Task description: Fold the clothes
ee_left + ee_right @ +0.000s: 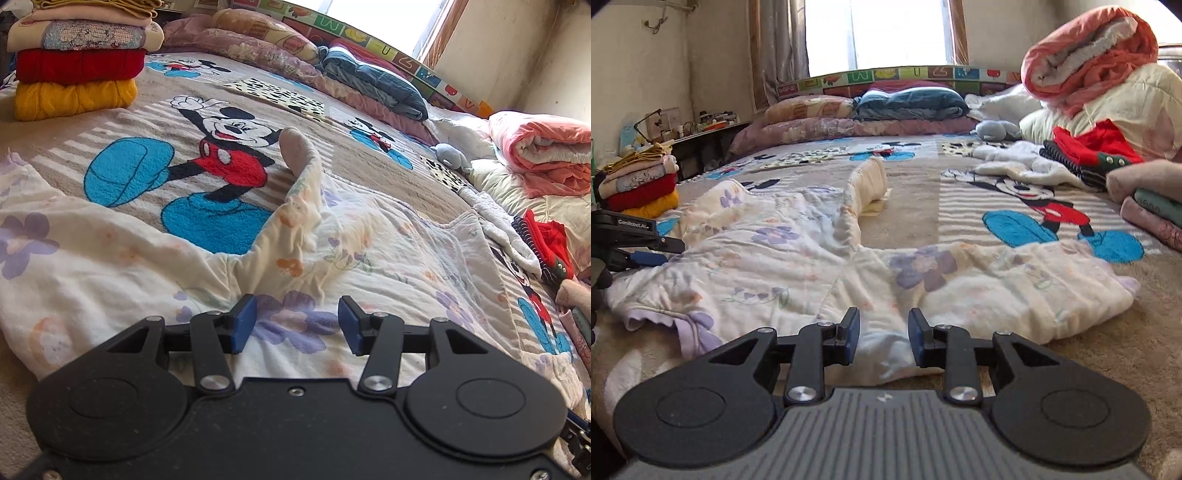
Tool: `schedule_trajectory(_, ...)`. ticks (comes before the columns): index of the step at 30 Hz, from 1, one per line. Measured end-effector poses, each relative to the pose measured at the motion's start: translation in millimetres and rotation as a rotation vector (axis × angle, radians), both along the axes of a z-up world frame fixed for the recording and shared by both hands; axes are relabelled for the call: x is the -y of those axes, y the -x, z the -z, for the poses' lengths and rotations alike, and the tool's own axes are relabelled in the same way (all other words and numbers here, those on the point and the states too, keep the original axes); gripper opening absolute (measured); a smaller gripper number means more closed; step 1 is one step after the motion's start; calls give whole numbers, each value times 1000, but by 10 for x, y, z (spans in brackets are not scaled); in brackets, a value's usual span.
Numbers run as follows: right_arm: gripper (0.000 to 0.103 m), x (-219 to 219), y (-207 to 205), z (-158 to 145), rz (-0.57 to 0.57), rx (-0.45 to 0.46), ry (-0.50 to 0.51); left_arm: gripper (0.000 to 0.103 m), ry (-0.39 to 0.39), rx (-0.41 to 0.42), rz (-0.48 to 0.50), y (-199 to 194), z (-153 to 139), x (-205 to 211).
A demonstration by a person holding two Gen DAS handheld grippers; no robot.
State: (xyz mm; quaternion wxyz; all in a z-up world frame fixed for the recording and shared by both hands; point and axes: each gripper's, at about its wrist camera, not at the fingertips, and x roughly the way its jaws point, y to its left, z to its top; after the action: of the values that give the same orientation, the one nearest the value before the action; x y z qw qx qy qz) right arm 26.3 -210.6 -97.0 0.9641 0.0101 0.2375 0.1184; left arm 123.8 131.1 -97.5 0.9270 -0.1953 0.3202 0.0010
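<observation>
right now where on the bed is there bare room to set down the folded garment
Free: the blanket between the floral garment and the pillows, and the strip beside the folded stack. Crowded: the right side, with the clothes pile and orange quilt.

A cream, flower-printed cotton garment (229, 254) is spread across the cartoon-mouse bedspread (155, 122) — one sleeve is raised. The black left gripper (297, 323) is poised over it, blue pads (243, 321) apart and empty.
</observation>
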Motion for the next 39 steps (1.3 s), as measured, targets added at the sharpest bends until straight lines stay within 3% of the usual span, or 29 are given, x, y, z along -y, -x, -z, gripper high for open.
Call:
schedule_trajectory(2, 36, -73, 1, -5, -44, 0, 41, 49, 11, 5, -9, 12, -18, -18)
schedule_trajectory(5, 39, -124, -145, 148, -53, -138, 80, 49, 43, 30, -32, 79, -99, -102)
schedule_trajectory(14, 39, -77, -198, -94, -54, -91, -127, 48, 66, 148, -63, 233, -387, -326)
schedule_trajectory(18, 39, -273, -445, -228, -122, -101, -161, 47, 18, 162, 37, 173, -427, -215)
schedule_trajectory(21, 39, -441, -715, -302, -177, -122, -161, 44, -72, 170, 126, 93, -411, -65)
schedule_trajectory(27, 39, -712, -1293, -396, -234, -136, -156, 44, -146, 203, 282, -252, -421, 148)
schedule_trajectory(33, 39, -462, -1772, -98, -146, -221, -200, 44, -121, 128, 309, -681, -338, 70)
schedule_trajectory(36, 38, -115, -1930, 133, -82, -288, -353, 44, -89, 31, 257, -906, -217, -159)
schedule_trajectory(39, 23, 153, -1981, 314, -43, -326, -527, 44, -10, -62, 193, -1101, -41, -444)
